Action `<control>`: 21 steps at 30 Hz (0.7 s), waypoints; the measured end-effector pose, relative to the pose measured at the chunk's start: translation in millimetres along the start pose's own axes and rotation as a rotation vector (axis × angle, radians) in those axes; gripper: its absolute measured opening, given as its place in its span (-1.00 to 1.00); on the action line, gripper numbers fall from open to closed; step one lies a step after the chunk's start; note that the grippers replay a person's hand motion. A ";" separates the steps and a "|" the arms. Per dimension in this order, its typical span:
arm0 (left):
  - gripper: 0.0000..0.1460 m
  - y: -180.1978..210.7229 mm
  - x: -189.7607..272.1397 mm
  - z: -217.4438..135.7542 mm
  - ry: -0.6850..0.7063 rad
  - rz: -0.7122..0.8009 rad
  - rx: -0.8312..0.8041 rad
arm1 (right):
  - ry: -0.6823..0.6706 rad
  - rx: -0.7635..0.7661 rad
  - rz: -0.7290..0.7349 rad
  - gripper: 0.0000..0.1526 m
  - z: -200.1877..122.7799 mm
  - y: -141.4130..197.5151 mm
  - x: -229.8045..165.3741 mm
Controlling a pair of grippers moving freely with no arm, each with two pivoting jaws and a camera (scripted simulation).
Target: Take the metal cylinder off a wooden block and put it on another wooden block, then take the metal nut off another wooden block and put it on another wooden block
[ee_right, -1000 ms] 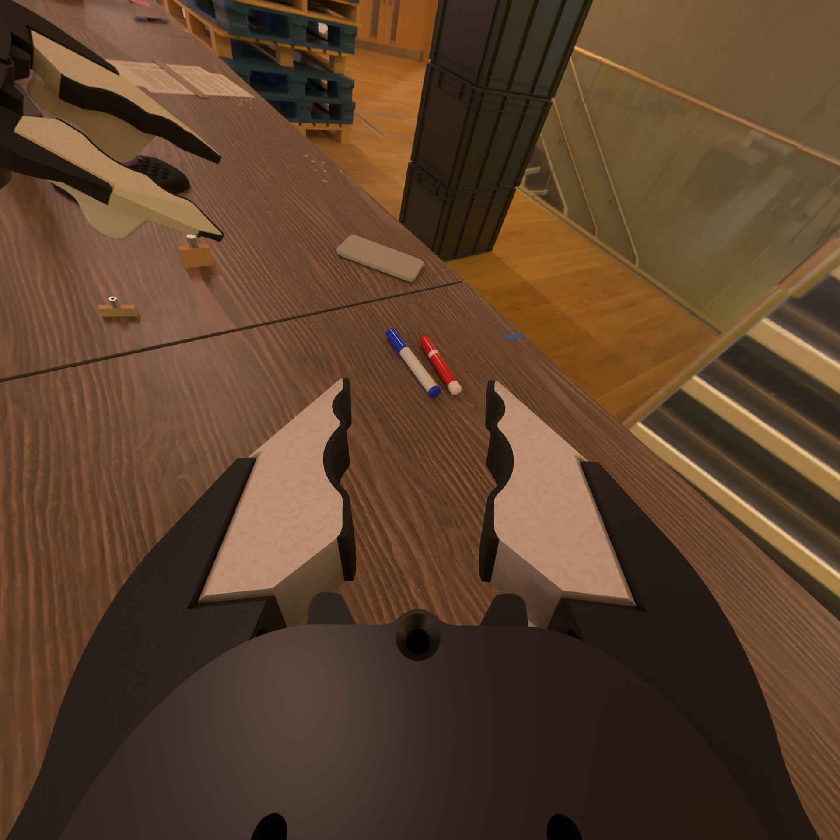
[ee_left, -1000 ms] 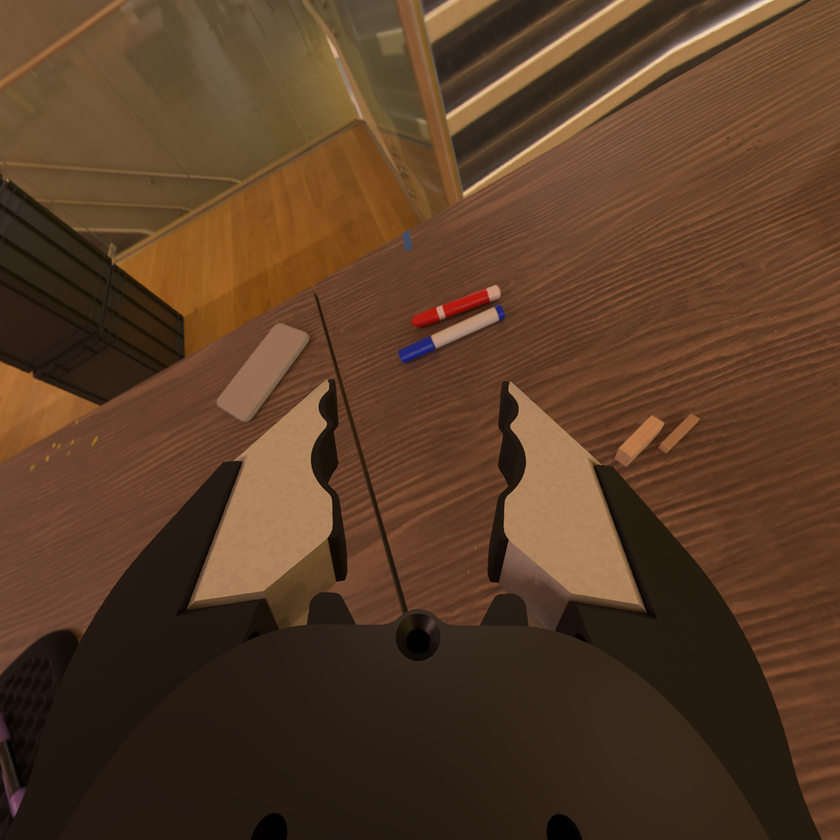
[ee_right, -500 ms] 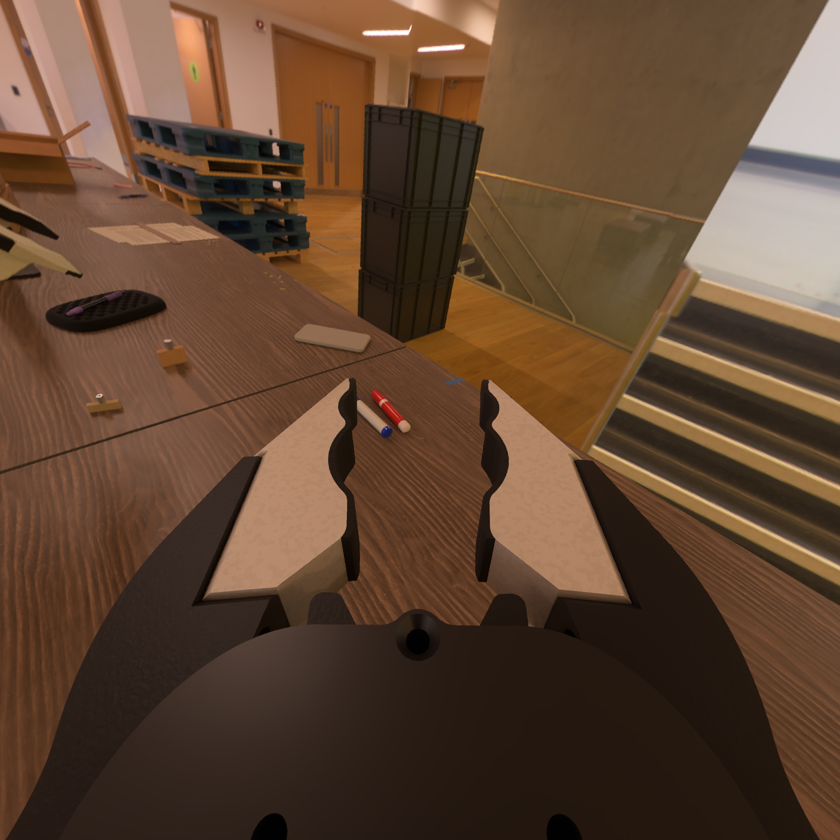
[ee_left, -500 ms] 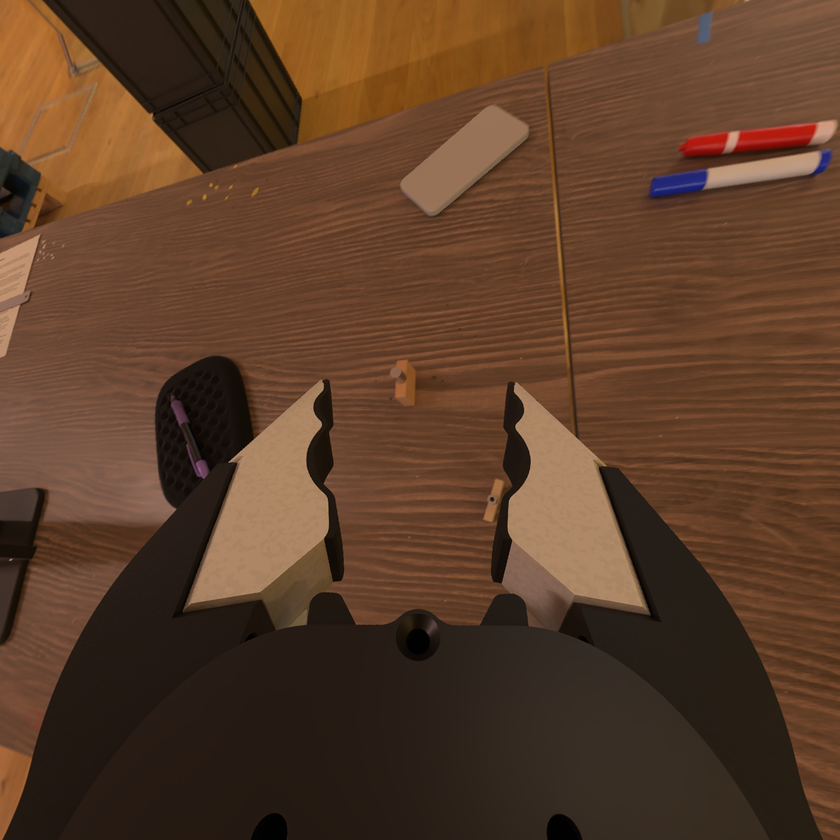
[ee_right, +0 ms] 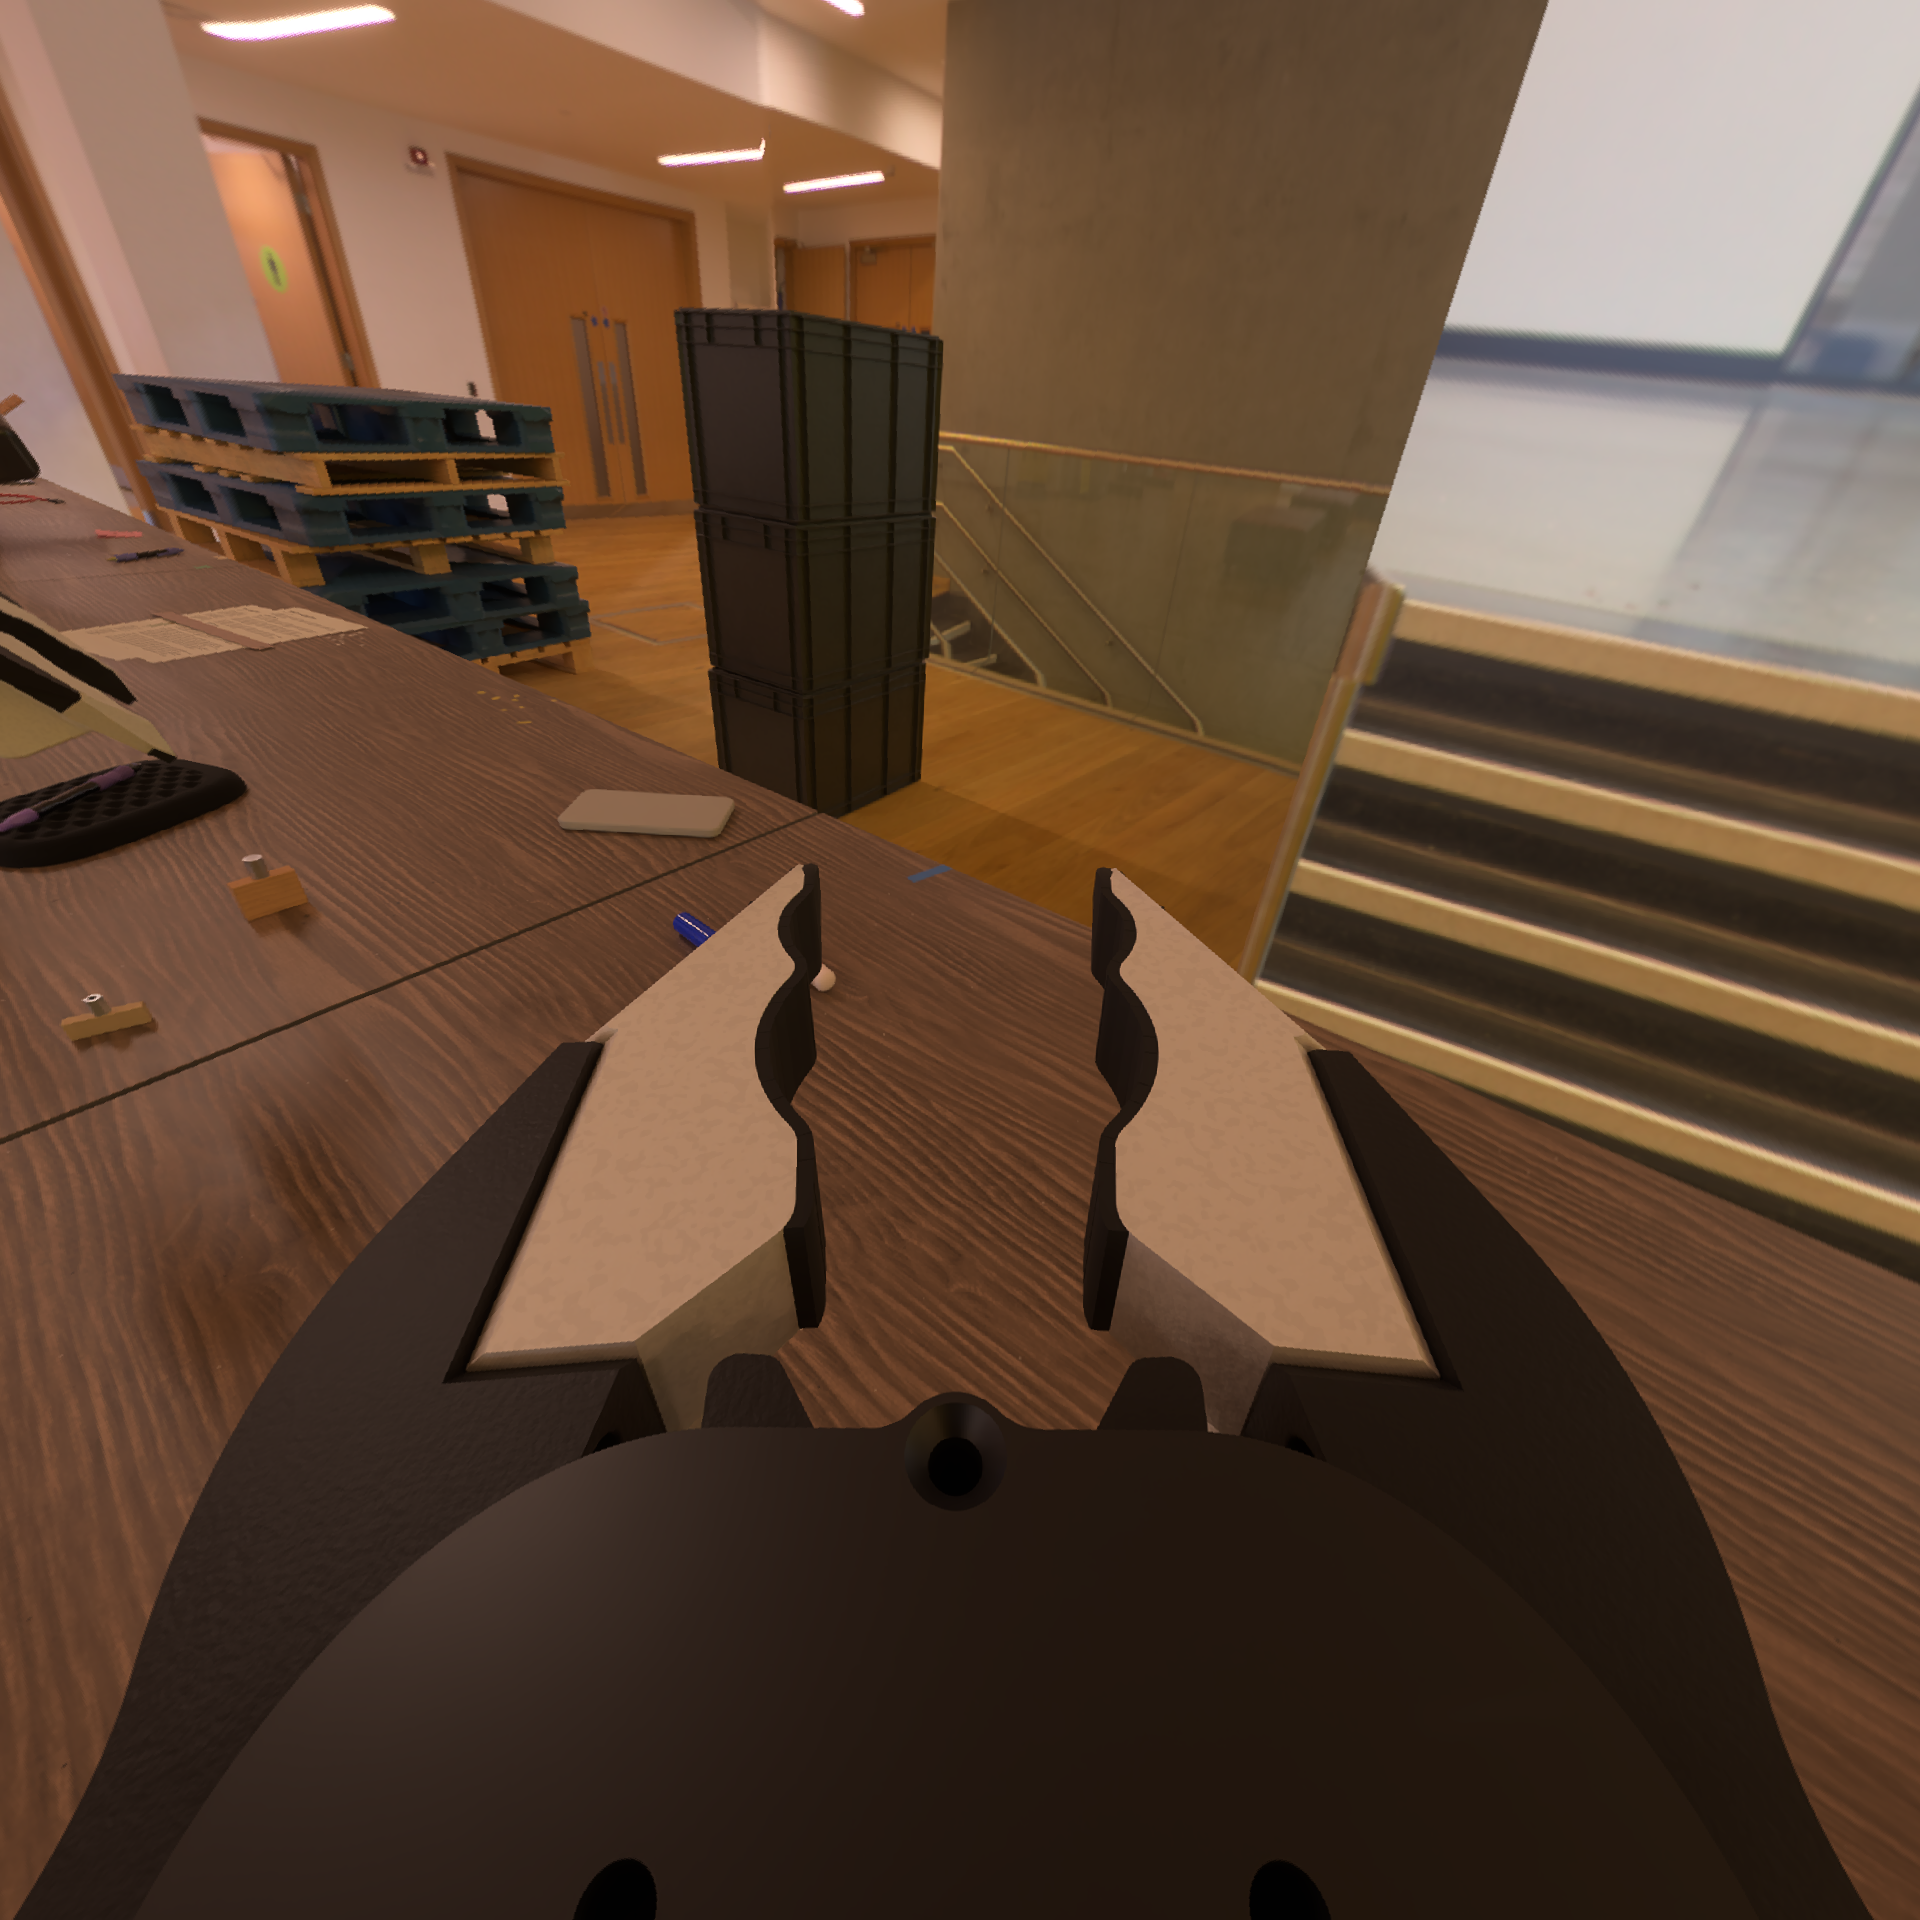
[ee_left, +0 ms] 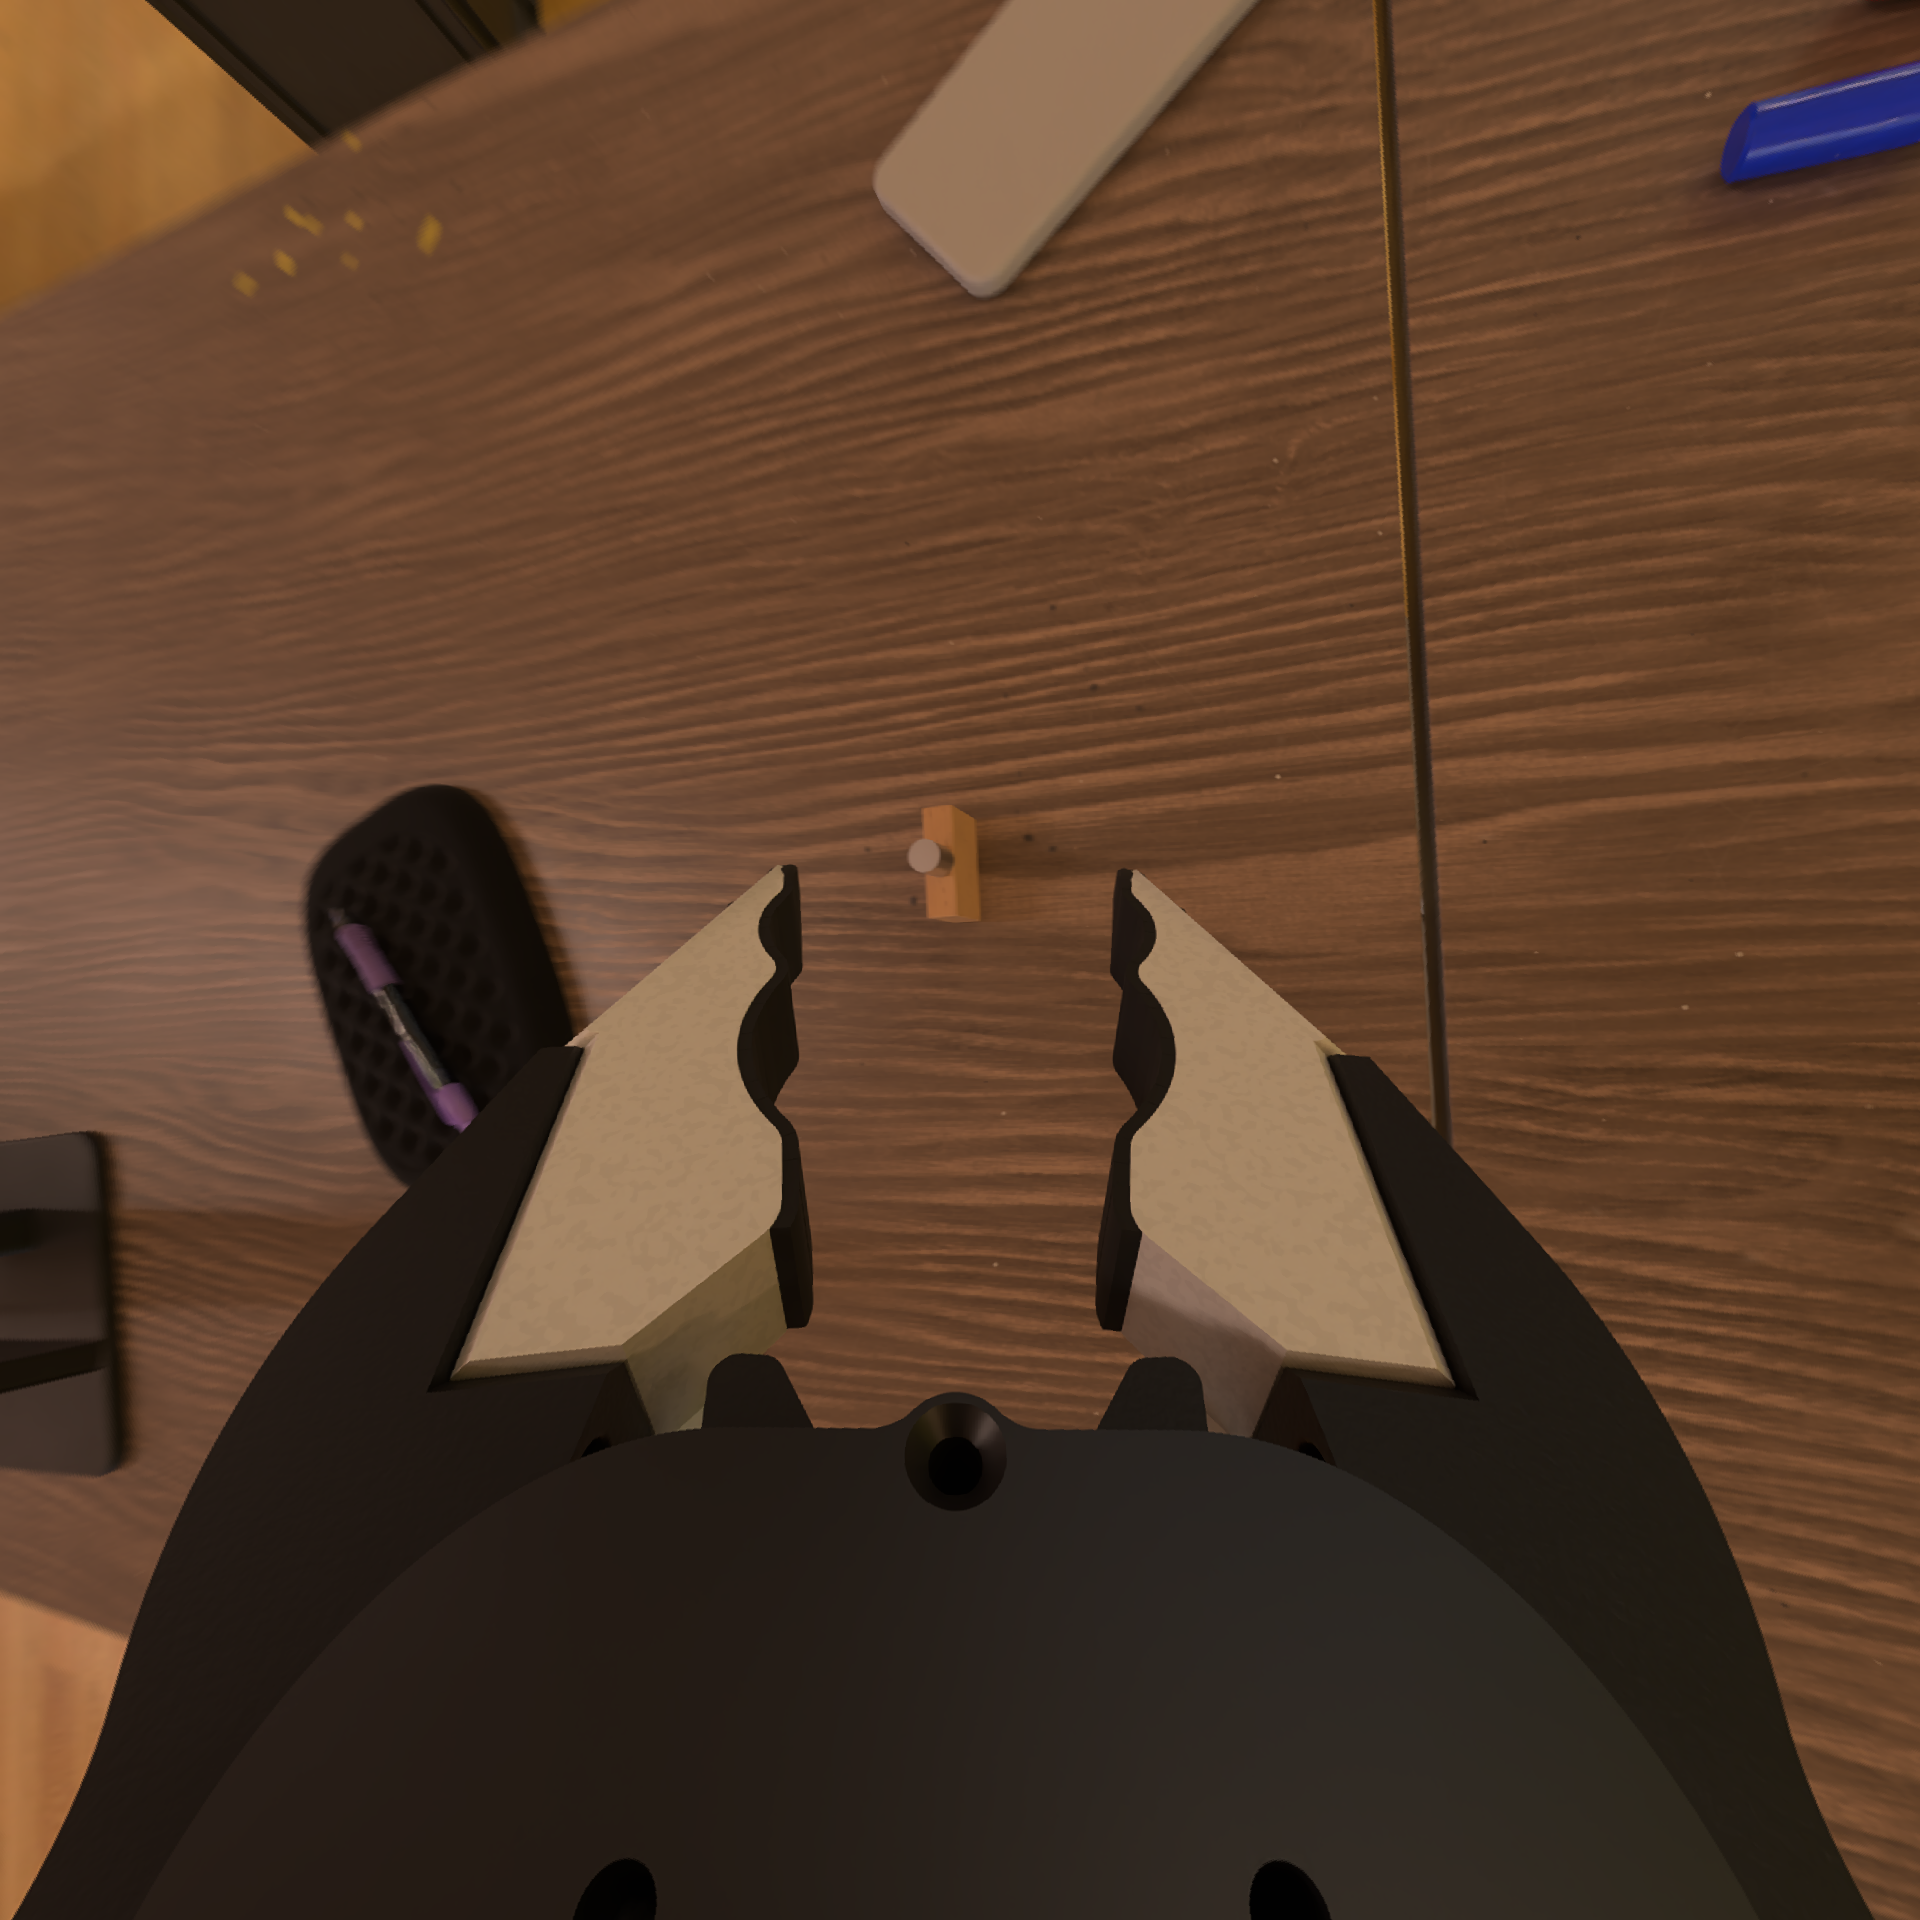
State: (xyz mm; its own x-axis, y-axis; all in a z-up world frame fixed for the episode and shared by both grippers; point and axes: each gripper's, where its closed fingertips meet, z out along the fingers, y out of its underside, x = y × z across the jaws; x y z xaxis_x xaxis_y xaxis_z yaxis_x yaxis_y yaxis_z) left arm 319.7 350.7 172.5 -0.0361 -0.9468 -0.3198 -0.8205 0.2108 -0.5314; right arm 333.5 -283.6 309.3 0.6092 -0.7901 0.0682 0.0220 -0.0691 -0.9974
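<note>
A small metal cylinder (ee_left: 924,855) stands on a small wooden block (ee_left: 951,862) on the brown table. My left gripper (ee_left: 956,894) is open and empty above the table, with the block just beyond its fingertips. In the right wrist view the same cylinder (ee_right: 252,864) stands on its block (ee_right: 270,894) at the left. Nearer, a metal nut (ee_right: 96,1005) sits on a thin wooden block (ee_right: 107,1023). My right gripper (ee_right: 954,894) is open and empty, well to the right of both. The left gripper's fingers (ee_right: 62,696) show at the left edge.
A black mesh tray (ee_left: 436,977) with a purple pen (ee_left: 400,1023) lies left of the block. A grey slab (ee_left: 1049,135) lies beyond it, a blue marker (ee_left: 1818,130) at top right. A table seam (ee_left: 1408,623) runs right of the gripper. Black crates (ee_right: 816,561) stand past the table edge.
My left gripper has swung left and come down toward the block with the cylinder; the nut's block has left its view. My right gripper has tilted up, so the markers are mostly hidden behind its finger.
</note>
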 end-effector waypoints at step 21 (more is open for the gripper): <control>-0.54 57.1 -18.9 115.5 0.199 -0.179 -0.439 | 0.086 -0.001 -0.040 -0.30 -9.7 -4.8 6.1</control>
State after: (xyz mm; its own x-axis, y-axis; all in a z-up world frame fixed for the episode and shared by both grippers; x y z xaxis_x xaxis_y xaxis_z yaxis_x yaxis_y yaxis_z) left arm 339.5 408.7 57.6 0.0536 -0.9957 -0.0754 -0.9844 -0.0401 -0.1711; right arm 329.5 -294.0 314.8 0.5372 -0.8362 0.1103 0.0441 -0.1027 -0.9937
